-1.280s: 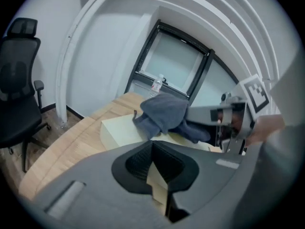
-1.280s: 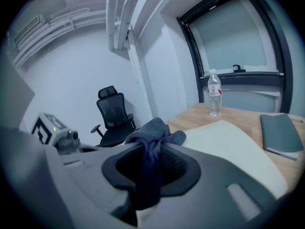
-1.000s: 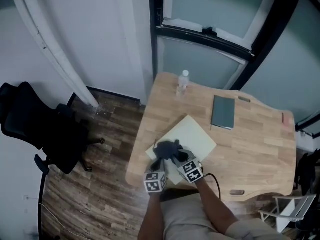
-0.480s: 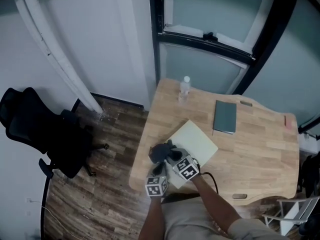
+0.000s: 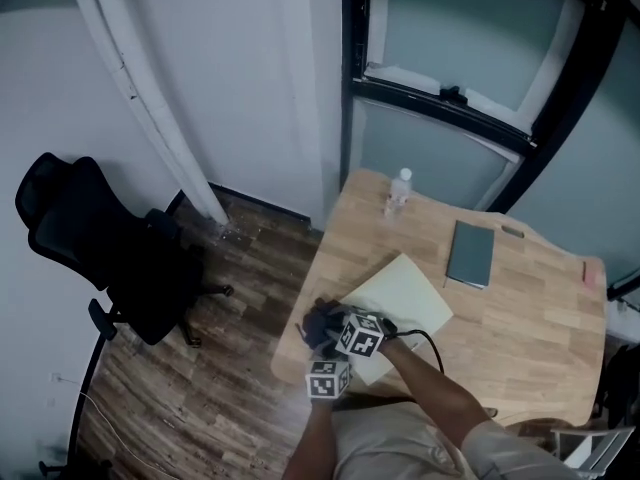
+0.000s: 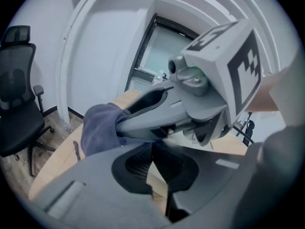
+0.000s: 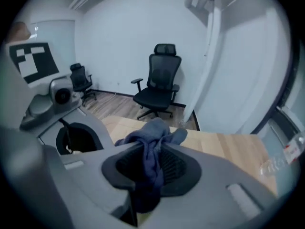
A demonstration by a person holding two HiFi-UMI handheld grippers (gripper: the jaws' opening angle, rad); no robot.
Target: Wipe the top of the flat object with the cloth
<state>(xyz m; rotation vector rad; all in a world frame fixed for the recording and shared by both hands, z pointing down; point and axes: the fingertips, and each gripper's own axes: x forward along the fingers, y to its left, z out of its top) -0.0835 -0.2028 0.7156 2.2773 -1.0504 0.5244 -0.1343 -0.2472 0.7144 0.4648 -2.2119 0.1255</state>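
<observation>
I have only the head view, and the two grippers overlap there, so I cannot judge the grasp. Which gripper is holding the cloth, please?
Observer: The right gripper holds it. In the right gripper view the cloth is pinched between the jaws, bunched, with a fold sticking out past the tips.
Operator: Thank you. Does the left gripper hold a part of it too?
Observer: No. In the left gripper view the left gripper has its jaws together with nothing between them.

Cloth (image 5: 318,322) at sheet (image 5: 412,286) corner, bottle (image 5: 398,192) behind
</observation>
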